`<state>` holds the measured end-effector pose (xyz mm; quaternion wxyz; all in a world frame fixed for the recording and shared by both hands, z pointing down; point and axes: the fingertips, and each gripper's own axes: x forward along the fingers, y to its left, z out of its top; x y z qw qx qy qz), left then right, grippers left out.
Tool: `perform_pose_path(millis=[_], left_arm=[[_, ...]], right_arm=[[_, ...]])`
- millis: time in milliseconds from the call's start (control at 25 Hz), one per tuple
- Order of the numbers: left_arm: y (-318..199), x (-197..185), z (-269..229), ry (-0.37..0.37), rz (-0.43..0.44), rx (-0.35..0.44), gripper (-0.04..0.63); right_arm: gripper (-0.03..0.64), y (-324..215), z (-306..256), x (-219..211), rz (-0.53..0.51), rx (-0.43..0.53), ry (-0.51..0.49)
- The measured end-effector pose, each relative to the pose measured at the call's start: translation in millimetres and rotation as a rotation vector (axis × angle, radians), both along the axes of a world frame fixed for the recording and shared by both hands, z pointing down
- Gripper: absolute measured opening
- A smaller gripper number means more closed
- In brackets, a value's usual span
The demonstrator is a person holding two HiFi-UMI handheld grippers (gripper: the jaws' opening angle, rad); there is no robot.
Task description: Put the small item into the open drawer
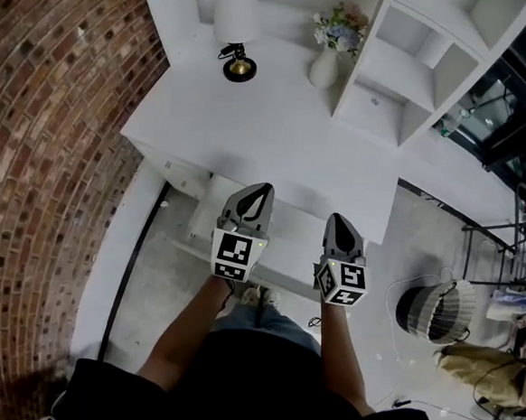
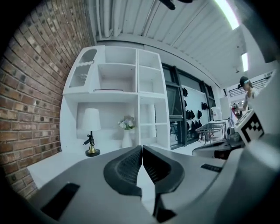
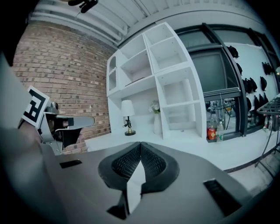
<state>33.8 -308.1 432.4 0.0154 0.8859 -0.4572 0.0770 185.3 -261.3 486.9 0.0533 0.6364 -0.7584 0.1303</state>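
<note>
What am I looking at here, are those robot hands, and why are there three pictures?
There is no robot. A person holds a two-jaw tool in each hand. The head view comes from a camera on the person's head, looking down at the left gripper and the right gripper. The other two views come from cameras riding on each gripper. Both grippers have their jaws together and hold nothing. On the white desk stand a lamp and a vase of flowers, beside a white shelf unit.
</note>
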Motion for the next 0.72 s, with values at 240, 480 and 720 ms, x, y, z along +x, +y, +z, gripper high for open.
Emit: perform_pose_path(millis=[240,480,720], left_arm=[[2.6,4.8,-30.1,0.024,0.010,0.075,0.021],[0.8,2.9,-32.9,0.033,0.006,0.076,0.021],[1.9,2.1,-24.6,0.039,0.009,0.051,0.021]], right_arm=[[0.000,1.8,-35.5,14.3,0.041,0.092,0.025],[-0.002,4.6,-47.4,15.9,0.042,0.111,0.051],[-0.002,3.7,-46.1,14.6,0.038,0.108,0.067]])
